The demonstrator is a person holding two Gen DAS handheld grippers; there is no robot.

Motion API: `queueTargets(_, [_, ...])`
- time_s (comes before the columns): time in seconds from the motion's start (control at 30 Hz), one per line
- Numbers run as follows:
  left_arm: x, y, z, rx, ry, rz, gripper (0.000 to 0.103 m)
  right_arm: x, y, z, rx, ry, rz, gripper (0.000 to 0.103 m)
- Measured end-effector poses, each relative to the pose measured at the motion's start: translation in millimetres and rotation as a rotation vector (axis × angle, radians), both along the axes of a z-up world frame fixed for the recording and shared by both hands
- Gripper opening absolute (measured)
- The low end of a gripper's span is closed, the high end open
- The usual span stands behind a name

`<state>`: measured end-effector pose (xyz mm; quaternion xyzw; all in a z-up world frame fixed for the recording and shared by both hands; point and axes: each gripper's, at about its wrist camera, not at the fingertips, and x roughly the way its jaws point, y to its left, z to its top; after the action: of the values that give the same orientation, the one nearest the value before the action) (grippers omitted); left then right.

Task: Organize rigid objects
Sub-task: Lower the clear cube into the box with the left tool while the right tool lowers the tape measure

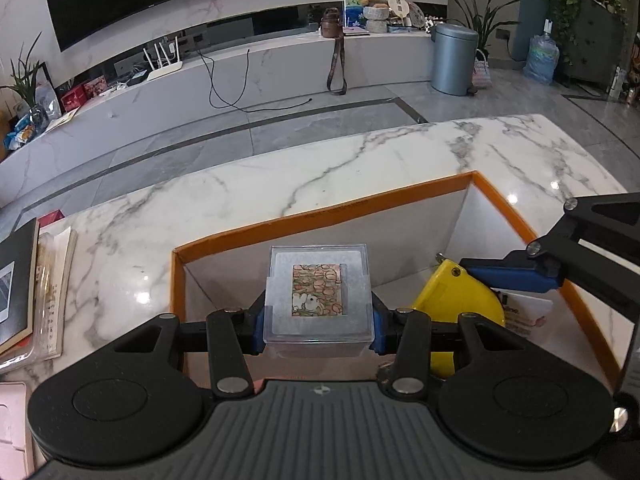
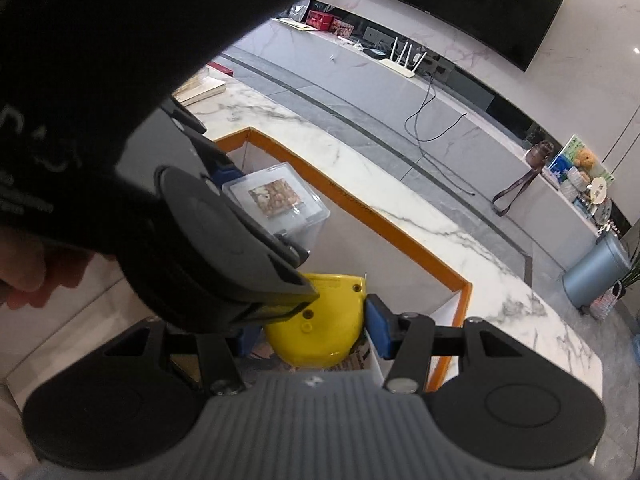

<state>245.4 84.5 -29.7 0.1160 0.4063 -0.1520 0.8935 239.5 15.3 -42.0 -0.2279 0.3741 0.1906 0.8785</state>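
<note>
Two tools work over one orange-rimmed cardboard box with white inner walls, standing on a glossy white marble tabletop veined in grey. The left tool clamps a clear hard plastic case between its blue pads; the case is square, flat-lidded, and shows a small flowered picture card inside. It hangs inside the box's mouth, near the left wall. The right tool grips a yellow tape measure, smooth moulded plastic with a rounded back and small screw holes, low in the box's right half above printed paper lying on the bottom.

In the right wrist view, the left tool's black body and a dark sleeve block much of the left side, and the two tools sit close together, nearly touching. A stack of books lies on the tabletop left of the box.

Bare marble runs beyond the box's far rim up to the tabletop's rounded edge, then grey floor.
</note>
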Motion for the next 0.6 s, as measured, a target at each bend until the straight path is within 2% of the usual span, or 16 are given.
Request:
queueTargets(0.13, [3.8,2.3,-5.0,0.017,0.035,-0.019,0.052,6.7,9.3,-7.3,-0.071,-0.005,0.049,0.054])
queueTargets(0.27, [8.5,6.7,-7.6,0.023,0.058,-0.006,0.052,15.4,12.5,-7.3,-0.086,0.027,0.09,0.054])
queueTargets(0.47, [15.6,13.8,-5.7,-0.029,0.083,0.013,0.053,25.0,-0.3,5.0,-0.016,0.107,0.094,0.054])
queueTargets(0.6, [21.6,10.3,-6.7,0.009,0.116,-0.01,0.053,34.1,-4.6,6.6,0.029,0.187,0.1,0.054])
